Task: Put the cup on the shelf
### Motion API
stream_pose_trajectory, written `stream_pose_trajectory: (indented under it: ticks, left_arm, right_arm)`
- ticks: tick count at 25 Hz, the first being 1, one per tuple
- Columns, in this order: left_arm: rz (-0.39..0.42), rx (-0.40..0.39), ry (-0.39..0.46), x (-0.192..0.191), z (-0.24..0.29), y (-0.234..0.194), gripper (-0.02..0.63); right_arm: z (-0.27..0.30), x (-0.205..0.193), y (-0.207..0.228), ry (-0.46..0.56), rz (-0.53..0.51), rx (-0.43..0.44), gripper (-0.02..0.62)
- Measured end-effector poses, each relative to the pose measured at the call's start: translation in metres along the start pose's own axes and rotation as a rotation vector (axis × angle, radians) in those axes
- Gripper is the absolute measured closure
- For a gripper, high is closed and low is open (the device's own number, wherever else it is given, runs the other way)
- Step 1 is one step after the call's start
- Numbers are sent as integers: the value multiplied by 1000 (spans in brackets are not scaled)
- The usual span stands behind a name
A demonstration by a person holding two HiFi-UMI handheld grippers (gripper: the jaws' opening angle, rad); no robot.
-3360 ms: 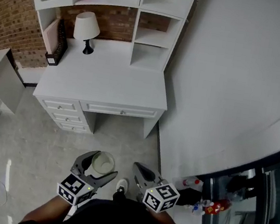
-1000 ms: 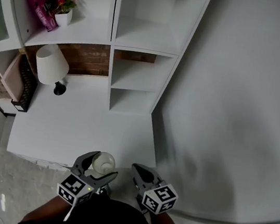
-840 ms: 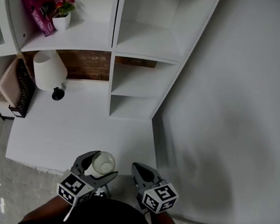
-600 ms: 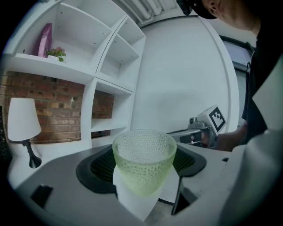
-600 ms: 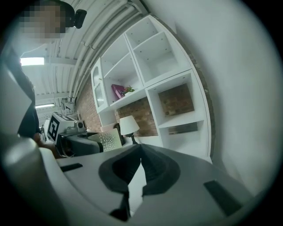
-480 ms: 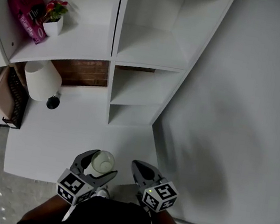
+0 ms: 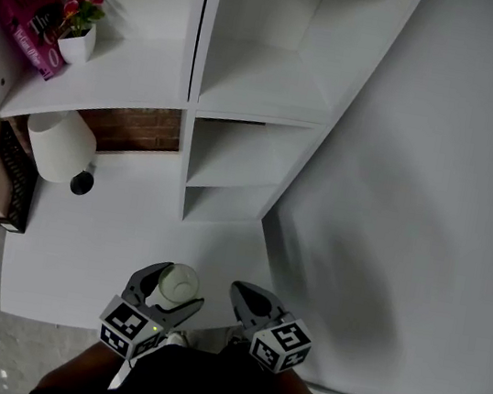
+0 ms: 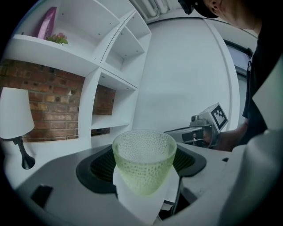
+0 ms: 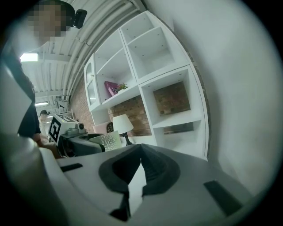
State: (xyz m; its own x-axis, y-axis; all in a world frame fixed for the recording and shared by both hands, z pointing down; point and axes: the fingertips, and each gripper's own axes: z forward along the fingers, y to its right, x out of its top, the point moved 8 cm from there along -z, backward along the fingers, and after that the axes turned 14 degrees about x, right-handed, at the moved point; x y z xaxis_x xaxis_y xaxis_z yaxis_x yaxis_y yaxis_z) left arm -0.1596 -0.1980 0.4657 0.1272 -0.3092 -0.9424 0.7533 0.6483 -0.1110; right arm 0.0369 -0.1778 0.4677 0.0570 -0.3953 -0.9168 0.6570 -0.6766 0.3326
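Where the left hand-held gripper (image 8: 144,175) grips, the cup (image 8: 143,152) (dimpled, green) tapers.

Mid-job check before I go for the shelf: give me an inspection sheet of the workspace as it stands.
Surface: white desk, lit evenly, no spills seen.
Job's things: green dimpled cup, upright, held near the desk's front edge; shelf, nothing visible in its three right-hand compartments.
Clutter: lamp and dark rack at the desk's left; potted flowers and pink packet on the upper left shelf board.
Grippers: left gripper shut on the cup; right gripper shut, empty.
Cables: nothing seen.
Surroundings: brick wall behind the desk; white wall to the right.
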Motion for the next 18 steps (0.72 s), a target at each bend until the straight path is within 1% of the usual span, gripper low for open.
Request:
stream_pose_trajectory:
  ticks: [4,13,18]
  left_arm:
    - [-2,20,5,3,7,3,222]
    - [-16,110,10,15,24,14,222]
    - [-20,151,7,19,36,22,222]
  right_arm:
    - [1,5,8,-3,-15,29,591]
    - [2,26,42,-9,-52,111,591]
    - [1,30,60,-9,-54,146,591]
